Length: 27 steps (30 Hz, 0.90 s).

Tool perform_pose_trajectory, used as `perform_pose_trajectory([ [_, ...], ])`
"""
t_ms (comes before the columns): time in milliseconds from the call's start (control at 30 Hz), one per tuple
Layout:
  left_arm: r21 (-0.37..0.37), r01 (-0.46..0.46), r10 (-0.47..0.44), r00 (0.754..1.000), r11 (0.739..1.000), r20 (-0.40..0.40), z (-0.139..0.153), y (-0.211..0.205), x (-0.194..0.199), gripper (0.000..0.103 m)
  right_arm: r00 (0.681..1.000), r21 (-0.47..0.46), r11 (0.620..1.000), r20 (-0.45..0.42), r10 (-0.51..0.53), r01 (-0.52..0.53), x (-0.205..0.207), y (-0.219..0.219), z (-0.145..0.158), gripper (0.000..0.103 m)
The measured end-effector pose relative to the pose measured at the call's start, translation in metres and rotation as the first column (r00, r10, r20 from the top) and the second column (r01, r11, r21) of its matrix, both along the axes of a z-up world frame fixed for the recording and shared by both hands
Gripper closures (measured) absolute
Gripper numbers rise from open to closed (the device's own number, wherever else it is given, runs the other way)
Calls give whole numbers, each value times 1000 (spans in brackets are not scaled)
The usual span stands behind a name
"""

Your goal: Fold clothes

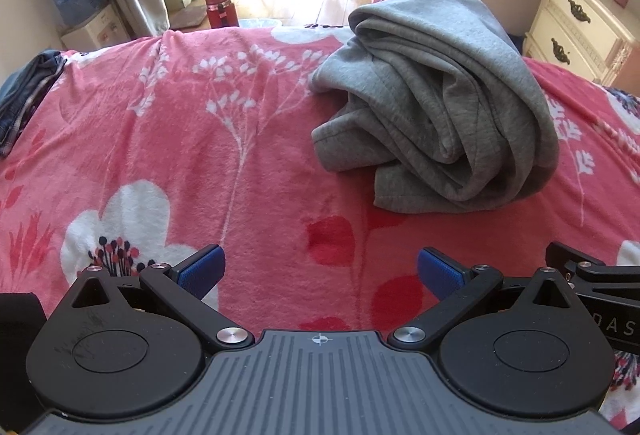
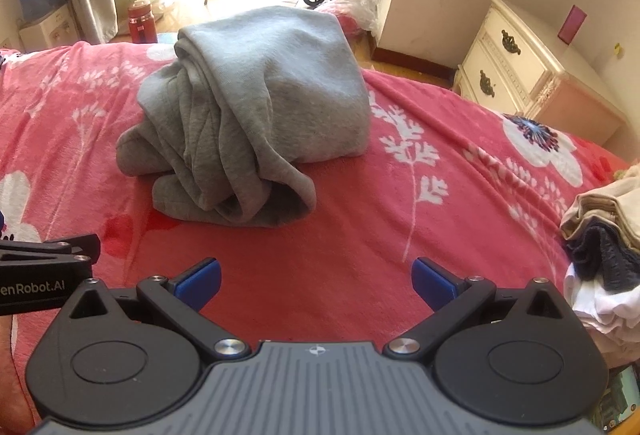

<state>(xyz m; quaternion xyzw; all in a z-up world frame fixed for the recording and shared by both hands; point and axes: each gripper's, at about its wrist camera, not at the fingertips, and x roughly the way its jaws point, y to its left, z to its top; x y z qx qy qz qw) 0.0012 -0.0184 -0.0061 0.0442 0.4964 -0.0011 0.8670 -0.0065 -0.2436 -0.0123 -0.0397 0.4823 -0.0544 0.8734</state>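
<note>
Left gripper (image 1: 320,271): I see its jaws spread wide, nothing between them — only the pink blanket (image 1: 168,139) below.
Right gripper (image 2: 316,281): also wide and empty.
Grey garment (image 2: 248,123): bundled loosely on the bed, ahead of both grippers, touching neither.
Other clothes (image 2: 604,247): a pile at my right edge.

Bare pink bedspread (image 1: 160,139) lies open ahead of both hand-held grippers; the only obstacle in the middle is the bundled grey garment (image 2: 256,115). A clothes pile (image 2: 600,255) crowds the right edge, dark checked cloth (image 1: 28,95) the left
</note>
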Motion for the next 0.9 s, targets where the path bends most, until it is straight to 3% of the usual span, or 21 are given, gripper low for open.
perform_pose_trajectory([
  [900,17,-26,26,1000,1000,-14,-7,3,1,0,1000,4,1000,-8,0,0,-1,-1,-1,0],
])
